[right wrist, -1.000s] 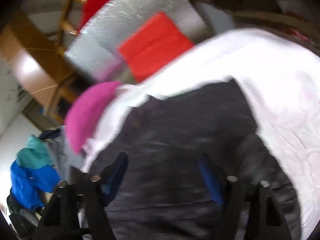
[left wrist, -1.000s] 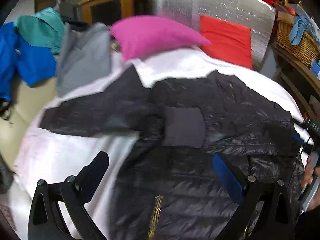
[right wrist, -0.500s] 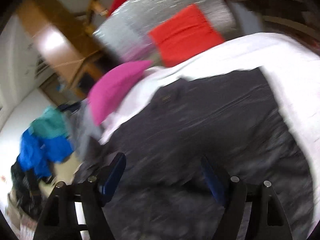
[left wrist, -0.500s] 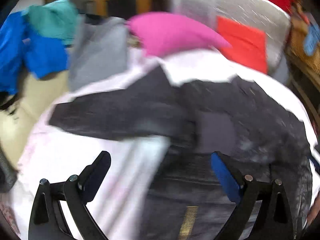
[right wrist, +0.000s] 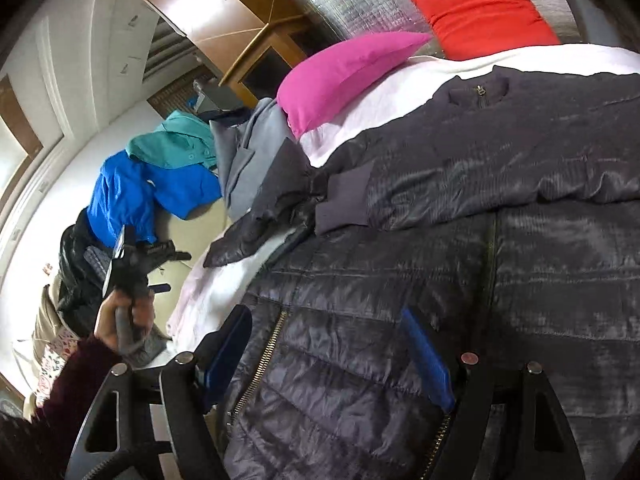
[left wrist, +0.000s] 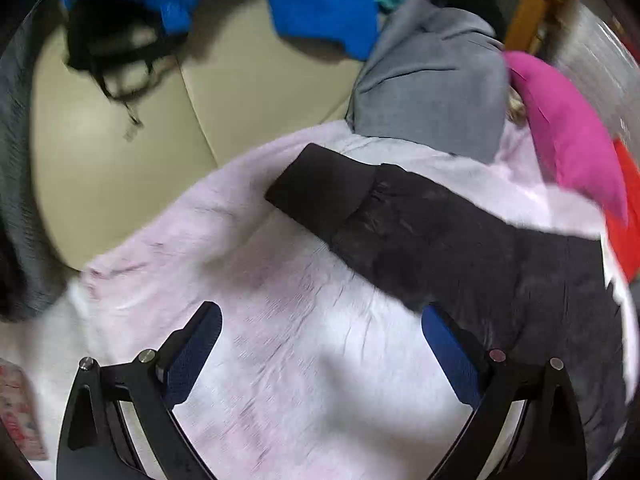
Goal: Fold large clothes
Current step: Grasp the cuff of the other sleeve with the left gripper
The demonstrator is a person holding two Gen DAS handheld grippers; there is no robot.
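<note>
The dark quilted jacket (right wrist: 460,240) lies spread over the pale pink sheet (left wrist: 304,360) on the bed, zip side up, with its collar toward the pink pillow (right wrist: 344,76) and the red cushion (right wrist: 484,12). One sleeve is folded across the chest, its ribbed cuff (right wrist: 344,204) lying near the jacket's left edge as the right camera sees it. The other sleeve (left wrist: 400,224) stretches out flat over the sheet, its cuff end pointing toward the grey garment (left wrist: 436,84) heaped at the bed's edge.

The left tool (left wrist: 320,344) hangs over bare sheet just beside that stretched sleeve, jaws wide, with nothing between them; the blue pad (left wrist: 450,356) on one side sits close to the sleeve's lower edge, and I cannot tell whether it touches. In the right camera's view a hand (right wrist: 120,316) in a dark red sleeve grips that tool's handle.

The right tool (right wrist: 324,344) is over the jacket's lower front beside the zip, its jaws having just been opening; they stand wide with only flat quilted fabric under them, nothing gripped.

A blue garment (right wrist: 140,196) and a teal one (right wrist: 176,144) lie piled beyond the bed on a cream couch (left wrist: 120,160)
</note>
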